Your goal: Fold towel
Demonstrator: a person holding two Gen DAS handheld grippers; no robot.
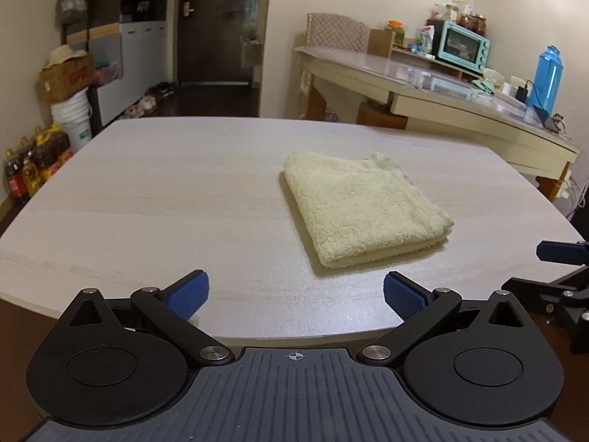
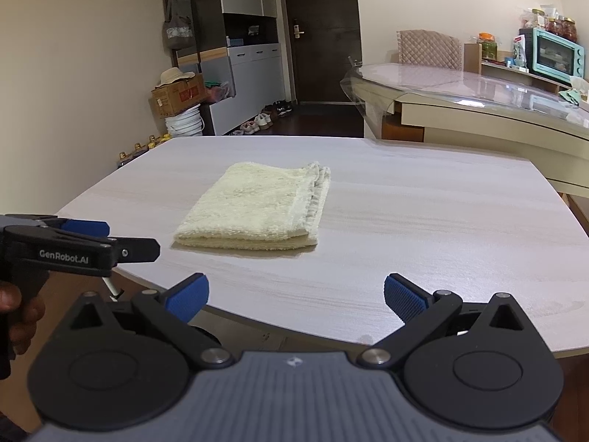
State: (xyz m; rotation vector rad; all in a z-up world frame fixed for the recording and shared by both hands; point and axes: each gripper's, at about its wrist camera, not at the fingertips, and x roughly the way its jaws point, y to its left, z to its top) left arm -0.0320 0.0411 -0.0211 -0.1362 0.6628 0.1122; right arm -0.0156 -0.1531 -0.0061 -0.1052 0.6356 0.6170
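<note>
Lying folded at frame centre on the table, the towel is gripped by neither claw: left gripper and right gripper are spread wide, empty. Stacked layers could be dragged askew if snagged.

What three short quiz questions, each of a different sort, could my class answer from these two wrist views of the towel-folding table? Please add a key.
1. True or false: the towel lies spread out in a single flat layer on the table.
2. Which fits? The left gripper is (a) shut on the towel, (b) open and holding nothing, (c) out of sight.
3. Fill in: in the right wrist view, the towel's fringed edge faces the ____ side of the picture.

Key
1. False: it is folded, with stacked layers showing along its near edge.
2. b; the right gripper is open and holding nothing too.
3. Right.
</note>
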